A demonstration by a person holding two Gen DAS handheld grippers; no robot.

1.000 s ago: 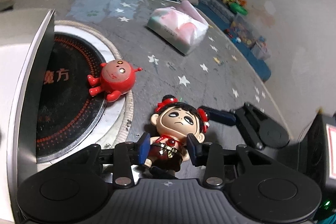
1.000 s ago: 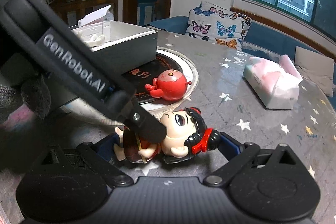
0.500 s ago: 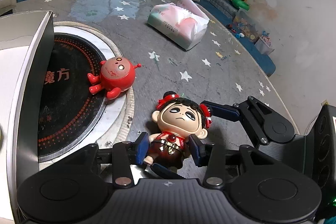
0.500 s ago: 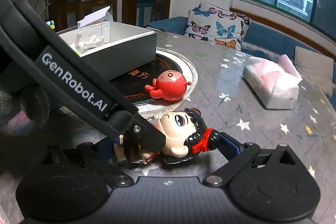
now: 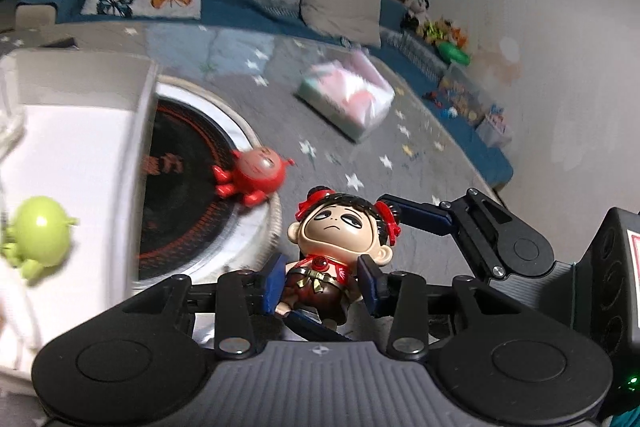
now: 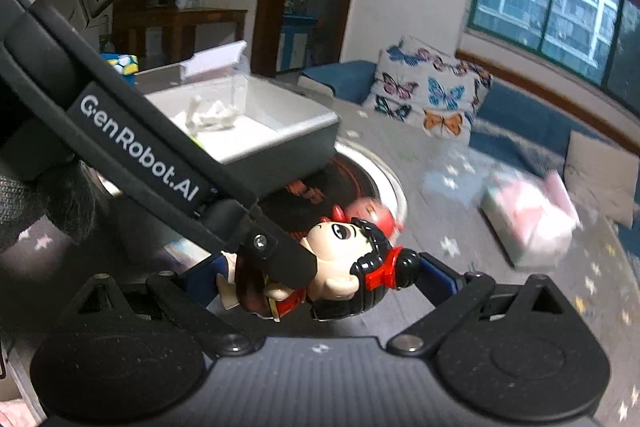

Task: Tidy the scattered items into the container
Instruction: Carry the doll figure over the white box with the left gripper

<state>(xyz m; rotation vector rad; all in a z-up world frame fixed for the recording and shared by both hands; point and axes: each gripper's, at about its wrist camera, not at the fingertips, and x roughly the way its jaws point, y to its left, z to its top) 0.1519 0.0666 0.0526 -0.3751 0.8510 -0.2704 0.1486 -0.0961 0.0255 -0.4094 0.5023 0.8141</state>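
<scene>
Both wrist cameras are looking down along their fingers, close over the table (image 5: pixel 224 47), from crossing sides, sharing the doll (image 5: pixel 340 239) (image 6: pixel 340 267) and the container (image 5: pixel 80 147) (image 6: pixel 280 131).

Right wrist view: the left gripper's arm (image 6: pixel 168 163) cut straight across the doll (image 6: pixel 340 267), so its body was mostly hidden. The red toy (image 6: pixel 374 213) peeked out behind the doll's head, smeared. Tissue pack (image 6: pixel 528 223) was a blur too. Left wrist view: the green toy (image 5: pixel 38 235) and box (image 5: pixel 80 131) ran off the left edge.
</scene>
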